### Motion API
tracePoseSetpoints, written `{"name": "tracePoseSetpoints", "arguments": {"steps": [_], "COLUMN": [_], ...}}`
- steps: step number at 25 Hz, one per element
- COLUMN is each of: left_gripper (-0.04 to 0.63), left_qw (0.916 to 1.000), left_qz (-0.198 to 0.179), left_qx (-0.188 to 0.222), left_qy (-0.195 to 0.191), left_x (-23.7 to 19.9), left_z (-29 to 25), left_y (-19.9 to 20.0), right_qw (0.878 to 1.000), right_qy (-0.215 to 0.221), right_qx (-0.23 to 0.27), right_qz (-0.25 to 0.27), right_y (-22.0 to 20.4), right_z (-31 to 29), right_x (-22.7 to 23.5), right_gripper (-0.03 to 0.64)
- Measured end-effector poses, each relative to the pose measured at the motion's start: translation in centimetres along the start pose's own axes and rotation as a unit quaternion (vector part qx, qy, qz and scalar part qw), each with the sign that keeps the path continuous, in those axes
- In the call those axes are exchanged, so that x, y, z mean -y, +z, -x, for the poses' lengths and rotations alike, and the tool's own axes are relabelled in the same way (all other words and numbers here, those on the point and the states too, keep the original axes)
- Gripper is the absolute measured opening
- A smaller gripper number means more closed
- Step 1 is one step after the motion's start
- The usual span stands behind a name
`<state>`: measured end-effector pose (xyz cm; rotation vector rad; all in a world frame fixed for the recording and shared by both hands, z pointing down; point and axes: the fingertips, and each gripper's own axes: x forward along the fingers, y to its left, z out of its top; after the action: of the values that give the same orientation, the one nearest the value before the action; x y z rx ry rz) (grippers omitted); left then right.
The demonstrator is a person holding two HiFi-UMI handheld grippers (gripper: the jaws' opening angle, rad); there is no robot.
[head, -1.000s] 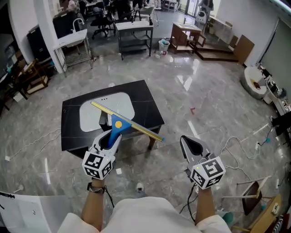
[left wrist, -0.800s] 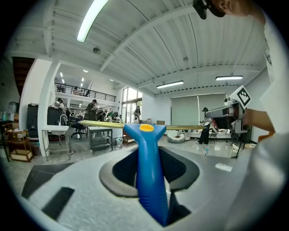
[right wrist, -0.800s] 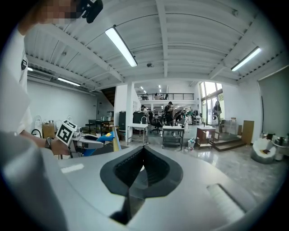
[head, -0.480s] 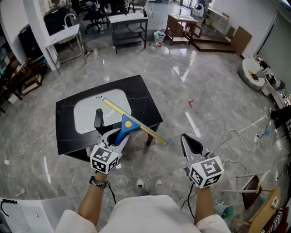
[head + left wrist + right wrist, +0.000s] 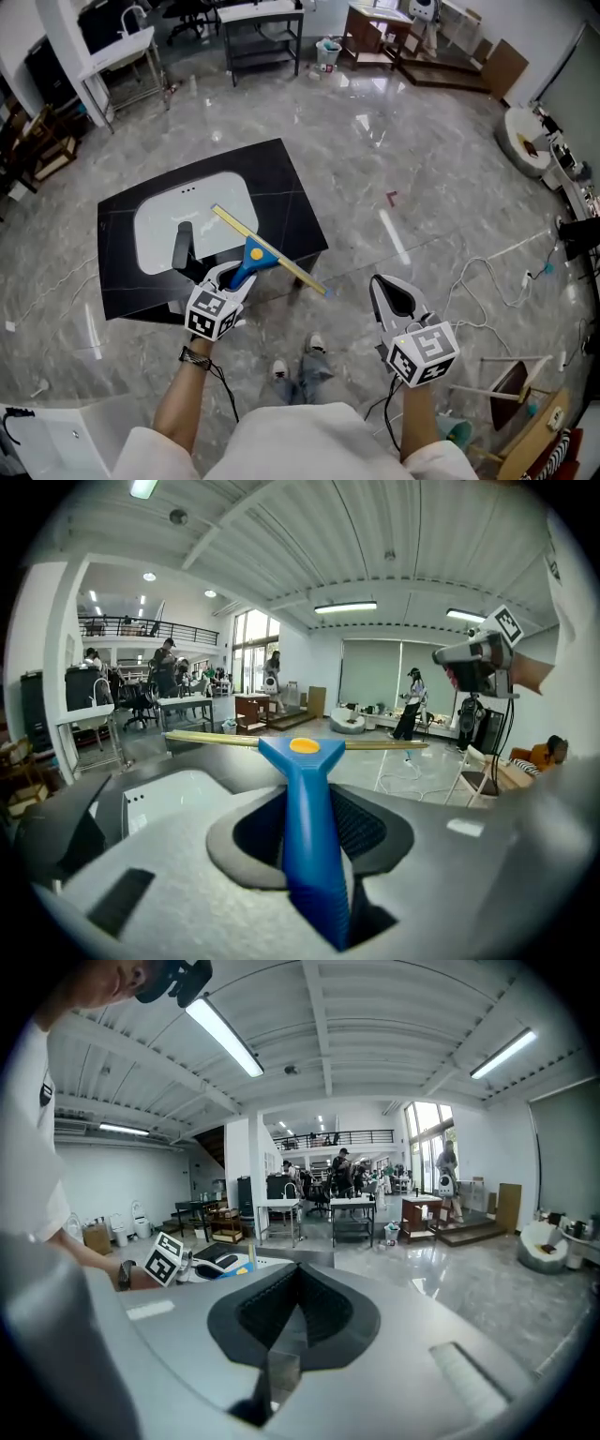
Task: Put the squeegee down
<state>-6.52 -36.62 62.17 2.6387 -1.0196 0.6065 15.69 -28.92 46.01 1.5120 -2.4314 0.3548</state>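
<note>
The squeegee has a blue handle and a long yellow blade. My left gripper is shut on the handle and holds it over the near right corner of the black table. In the left gripper view the handle runs straight out between the jaws, with the blade lying crosswise and level. A white basin is set into the tabletop, just beyond the blade. My right gripper hangs over the floor to the right of the table. Its jaws are shut and hold nothing.
A dark upright fitting stands at the basin's near edge, left of the squeegee. Cables trail over the glossy floor at right. The person's shoes are just in front of the table. Benches and a rack stand far back.
My left gripper has come down and in toward the table's near right corner, carrying the squeegee with it. My right gripper has dropped slightly and stays shut.
</note>
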Motion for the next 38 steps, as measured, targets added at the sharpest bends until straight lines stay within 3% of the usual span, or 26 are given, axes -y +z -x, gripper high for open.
{"name": "tracePoseSetpoints", "arguments": {"steps": [10,22,32,38], "left_gripper": [0.130,0.133,0.140,0.211], "left_qw": [0.9946,0.9837,0.9814,0.9803], "left_qz": [0.038,0.059,0.060,0.072], "left_qx": [-0.096,-0.169,-0.179,-0.178], "left_qy": [0.016,0.015,0.034,0.048], "left_x": [-5.7,-8.0,-8.0,-7.8], "left_z": [-7.2,-11.0,-11.3,-10.9], "left_y": [-7.0,-11.0,-11.7,-11.6], "right_qw": [0.999,0.996,0.996,0.996], "right_qy": [0.013,0.011,0.014,0.021], "right_qx": [-0.044,-0.079,-0.087,-0.087], "right_qz": [-0.016,-0.032,-0.034,-0.029], "right_y": [-2.7,-5.2,-5.8,-5.8], "right_z": [-5.2,-6.1,-6.0,-5.7], "right_x": [3.6,5.5,5.7,5.5], "right_gripper": [0.008,0.008,0.008,0.008]}}
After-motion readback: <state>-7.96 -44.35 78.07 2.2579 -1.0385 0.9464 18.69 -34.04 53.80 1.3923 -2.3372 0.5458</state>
